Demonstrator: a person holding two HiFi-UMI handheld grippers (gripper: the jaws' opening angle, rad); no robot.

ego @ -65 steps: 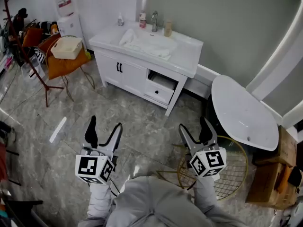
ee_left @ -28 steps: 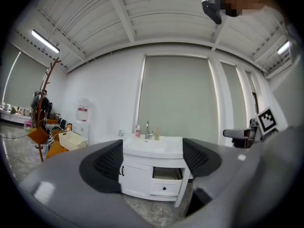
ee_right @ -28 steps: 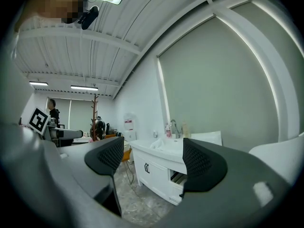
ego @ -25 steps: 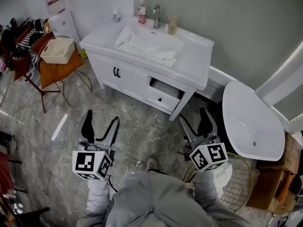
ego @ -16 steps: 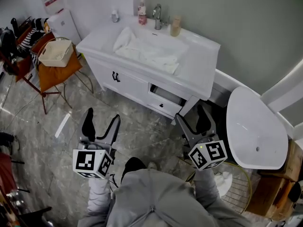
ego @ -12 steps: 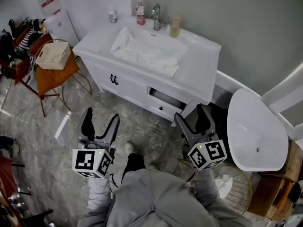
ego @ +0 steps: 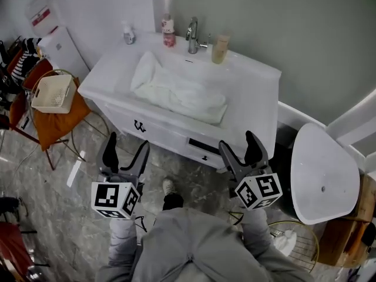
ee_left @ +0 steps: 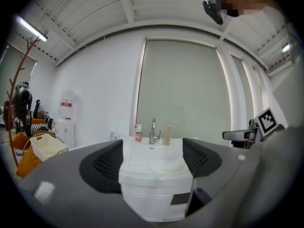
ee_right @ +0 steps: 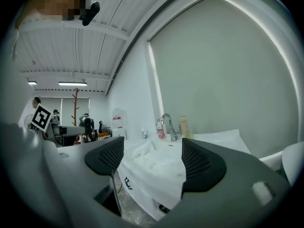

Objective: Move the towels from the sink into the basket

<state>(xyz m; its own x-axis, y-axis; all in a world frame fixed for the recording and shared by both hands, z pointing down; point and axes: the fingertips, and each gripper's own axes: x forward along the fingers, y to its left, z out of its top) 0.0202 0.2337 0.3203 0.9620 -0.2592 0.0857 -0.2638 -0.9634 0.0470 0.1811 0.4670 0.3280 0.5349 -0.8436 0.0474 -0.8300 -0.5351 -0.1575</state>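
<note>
White towels (ego: 176, 93) lie bunched in the sink of a white vanity (ego: 258, 98), spilling toward its front edge. Both grippers hover over the floor just in front of the vanity, below counter level. My left gripper (ego: 126, 143) is open and empty. My right gripper (ego: 237, 141) is also open and empty. The towels (ee_right: 156, 165) show between the jaws in the right gripper view. In the left gripper view the vanity (ee_left: 152, 189) fills the gap. A gold wire basket (ego: 305, 254) stands behind my right arm with something white (ego: 281, 237) in it.
A cream basket (ego: 51, 93) sits on an orange chair at the left. A faucet (ego: 192, 35), a pink bottle (ego: 168, 32) and a tan bottle (ego: 221, 48) line the sink's back edge. A vanity drawer (ego: 202, 145) stands ajar. A white oval tub (ego: 323, 169) is at the right.
The person has walked up to the vanity, so the sink and towels are much nearer. The wire basket has slid behind to the lower right. Both grippers stayed open.
</note>
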